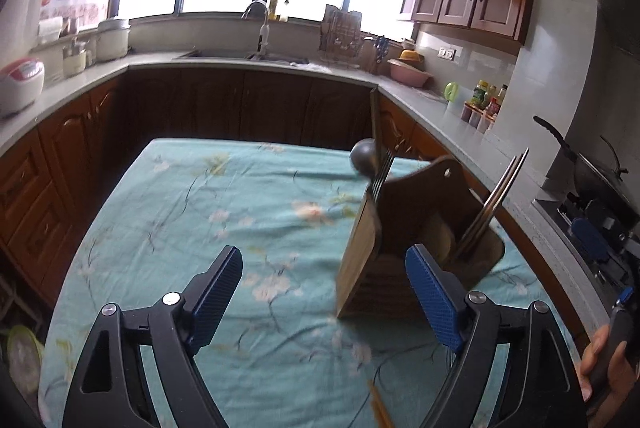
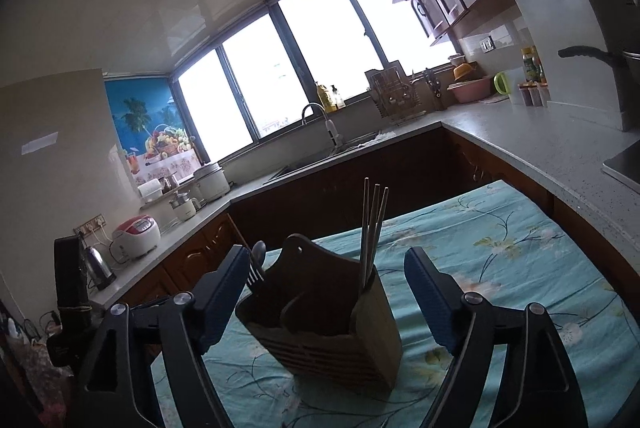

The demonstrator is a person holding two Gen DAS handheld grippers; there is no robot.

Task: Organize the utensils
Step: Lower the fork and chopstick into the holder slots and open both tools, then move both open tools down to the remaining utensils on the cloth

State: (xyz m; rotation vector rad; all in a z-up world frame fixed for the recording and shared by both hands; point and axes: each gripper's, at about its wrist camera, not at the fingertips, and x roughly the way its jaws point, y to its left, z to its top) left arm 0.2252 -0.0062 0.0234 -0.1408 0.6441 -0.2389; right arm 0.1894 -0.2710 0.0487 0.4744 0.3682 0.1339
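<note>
Your left gripper (image 1: 324,296) hangs over the surface (image 1: 224,196), which is covered with a teal flowered cloth, and its blue-padded fingers (image 1: 218,294) stand wide apart with nothing between them. The wooden utensil holder (image 1: 372,260) stands just ahead and to the right of that gap, close beside the right-hand finger; whether the two touch you cannot tell from this view. In the holder you can see a fork (image 1: 380,176) and a dark rounded spoon (image 1: 363,156) rising from the left compartment, and a bundle of metal chopsticks (image 1: 496,200) leaning out of the right one. Your right gripper (image 2: 328,298) is likewise spread wide, and from its camera the utensil holder (image 2: 332,332) sits upright on the cloth, framed between the two fingers (image 2: 434,302) but clear of both pads. There the chopsticks (image 2: 374,224) stand in the right compartment, and the fork (image 2: 256,278) and spoon (image 2: 259,253) in the left. A hand (image 1: 604,368) shows at the lower right edge of the left camera's view.
</note>
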